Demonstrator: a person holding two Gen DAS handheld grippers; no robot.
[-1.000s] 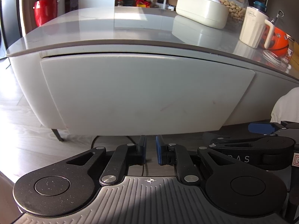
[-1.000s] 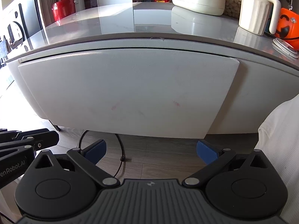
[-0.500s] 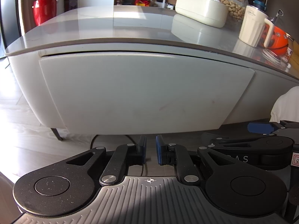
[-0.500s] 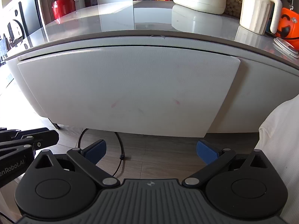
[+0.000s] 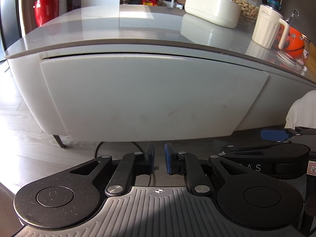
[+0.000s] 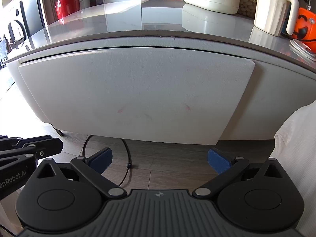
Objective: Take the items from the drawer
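Little has changed: I've only crept nearer the drawer [image 6: 134, 92], which sits shut under the table [image 6: 158, 19]. My left gripper [image 5: 158, 158] is nearly clenched and empty, my right gripper [image 6: 160, 158] released wide.

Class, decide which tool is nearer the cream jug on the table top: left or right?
Right. The right tool sits low before the drawer, below and left of the jug; the left tool is further left.
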